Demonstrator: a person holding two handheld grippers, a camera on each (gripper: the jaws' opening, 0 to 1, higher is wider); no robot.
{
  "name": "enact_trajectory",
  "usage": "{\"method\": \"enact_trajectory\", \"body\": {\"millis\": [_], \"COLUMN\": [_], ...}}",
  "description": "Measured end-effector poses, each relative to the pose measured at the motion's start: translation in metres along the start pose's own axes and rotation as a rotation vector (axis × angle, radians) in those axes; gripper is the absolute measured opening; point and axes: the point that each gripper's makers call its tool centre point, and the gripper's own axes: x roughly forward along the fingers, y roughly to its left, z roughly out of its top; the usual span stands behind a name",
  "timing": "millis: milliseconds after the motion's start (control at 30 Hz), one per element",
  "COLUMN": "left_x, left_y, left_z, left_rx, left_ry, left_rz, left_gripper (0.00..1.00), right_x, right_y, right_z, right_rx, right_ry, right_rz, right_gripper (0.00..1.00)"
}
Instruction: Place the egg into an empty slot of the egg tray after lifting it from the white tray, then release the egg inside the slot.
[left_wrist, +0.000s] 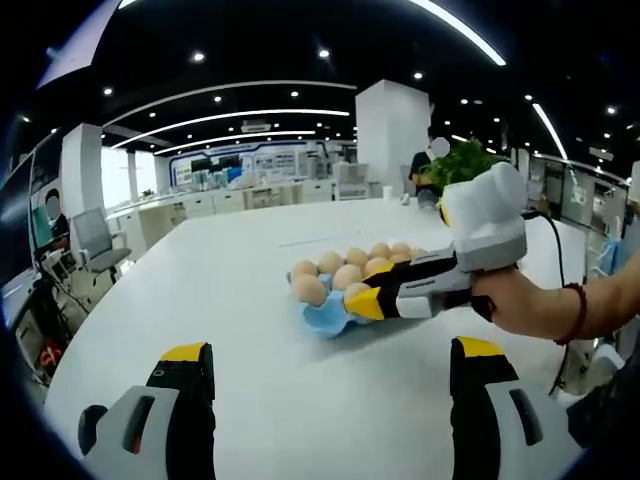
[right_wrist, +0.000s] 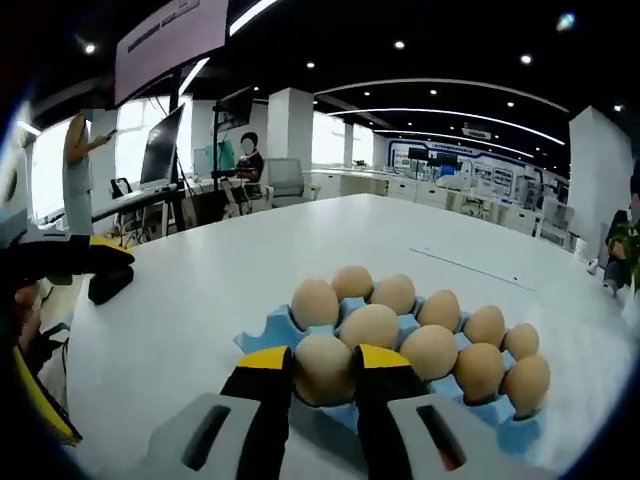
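Right tongs (right_wrist: 322, 372) clamped on the egg (right_wrist: 324, 368), yellow tips either side of it, egg sitting at the near edge of the blue egg tray (right_wrist: 262, 330) on the white desk (right_wrist: 180, 300). Looks already down in a near-row slot, so next is prob. just letting go. Left tongs (left_wrist: 330, 365) spread wide, empty, hanging back near side; right tongs far closer to the tray.
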Motion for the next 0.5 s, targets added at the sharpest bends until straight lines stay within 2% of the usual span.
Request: {"method": "enact_trajectory", "body": {"millis": [100,133,267,500], "left_x": [-0.002,-0.002,-0.003,-0.002], "left_y": [0.0,0.001,-0.001,-0.006], "left_z": [0.001,0.001,0.001,0.0], "left_rx": [0.001,0.003,0.005,0.005], "left_ry": [-0.006,-0.007,-0.006,-0.005], "left_rz": [-0.001,0.0,-0.003,-0.01], "left_gripper": [1.0,1.0,1.0,1.0], "right_x": [-0.004,-0.005,-0.005,0.006], "right_y": [0.002,0.004,0.018,0.029], "right_z": [0.01,0.019,0.037,0.028], "right_rx": [0.003,0.007,0.041,0.054], "right_ry": [-0.051,-0.095,-0.187,-0.17], "right_rz": [0.01,0.028,0.117,0.149], "right_gripper": [0.25,0.25,0.25,0.25]}}
